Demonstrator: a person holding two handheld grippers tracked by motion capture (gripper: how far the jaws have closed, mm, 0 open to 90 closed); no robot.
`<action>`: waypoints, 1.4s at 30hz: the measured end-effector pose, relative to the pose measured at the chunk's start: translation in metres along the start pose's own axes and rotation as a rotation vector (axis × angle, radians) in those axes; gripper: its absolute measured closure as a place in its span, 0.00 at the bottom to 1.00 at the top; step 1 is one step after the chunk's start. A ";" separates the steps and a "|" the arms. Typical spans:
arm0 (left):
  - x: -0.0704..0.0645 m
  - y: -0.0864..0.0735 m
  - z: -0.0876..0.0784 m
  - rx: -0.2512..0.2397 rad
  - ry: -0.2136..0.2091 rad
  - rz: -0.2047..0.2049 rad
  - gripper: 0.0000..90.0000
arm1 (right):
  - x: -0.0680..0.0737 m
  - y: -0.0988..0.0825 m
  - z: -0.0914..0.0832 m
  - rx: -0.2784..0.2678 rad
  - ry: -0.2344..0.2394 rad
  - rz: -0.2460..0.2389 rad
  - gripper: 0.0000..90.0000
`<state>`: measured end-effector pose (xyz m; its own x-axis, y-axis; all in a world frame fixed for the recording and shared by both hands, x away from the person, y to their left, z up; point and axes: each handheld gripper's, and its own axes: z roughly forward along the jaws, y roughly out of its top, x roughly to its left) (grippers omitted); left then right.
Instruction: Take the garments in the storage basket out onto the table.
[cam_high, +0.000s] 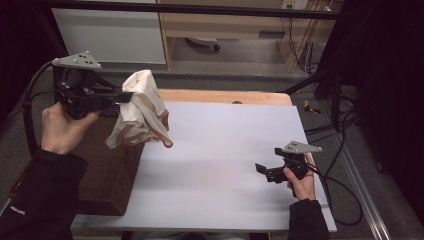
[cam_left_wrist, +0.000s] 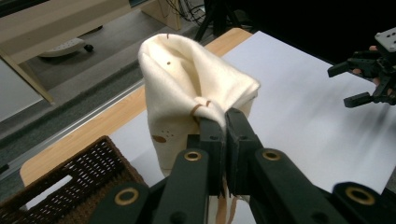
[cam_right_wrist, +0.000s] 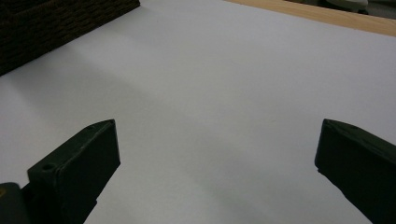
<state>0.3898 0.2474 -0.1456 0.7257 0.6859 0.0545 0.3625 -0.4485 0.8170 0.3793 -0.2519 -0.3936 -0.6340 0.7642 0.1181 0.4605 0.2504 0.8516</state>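
A cream cloth (cam_high: 140, 110) with brown trim hangs in the air over the table's left side, partly above a dark wicker basket (cam_high: 107, 170). My left gripper (cam_high: 126, 96) is shut on the cloth's upper edge. In the left gripper view the two black jaws meet on a fold of the cloth (cam_left_wrist: 187, 88), where the left gripper (cam_left_wrist: 226, 122) pinches it. My right gripper (cam_high: 261, 170) hovers low over the white table top (cam_high: 225, 145) at the right, jaws wide apart with nothing between them. The right gripper (cam_right_wrist: 217, 149) looks down on bare white surface.
The wicker basket (cam_left_wrist: 60, 186) sits at the table's left edge and overhangs it. A wooden strip (cam_high: 225, 96) runs along the table's far edge. Cables (cam_high: 345, 200) trail off the right side. Cabinets and a dark frame stand behind the table.
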 end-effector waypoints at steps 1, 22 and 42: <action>-0.001 0.001 0.001 0.001 -0.001 0.001 0.96 | 0.000 0.000 0.000 0.000 0.000 0.000 0.01; -0.028 0.015 0.040 0.023 -0.085 0.037 0.96 | 0.000 0.000 0.000 0.002 -0.002 -0.003 0.01; -0.046 0.006 0.087 0.059 -0.154 0.042 0.96 | -0.001 0.000 -0.001 0.002 -0.001 -0.005 0.01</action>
<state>0.4097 0.1631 -0.1935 0.8204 0.5718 -0.0045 0.3606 -0.5111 0.7802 0.3790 -0.2528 -0.3935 -0.6358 0.7635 0.1138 0.4589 0.2554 0.8510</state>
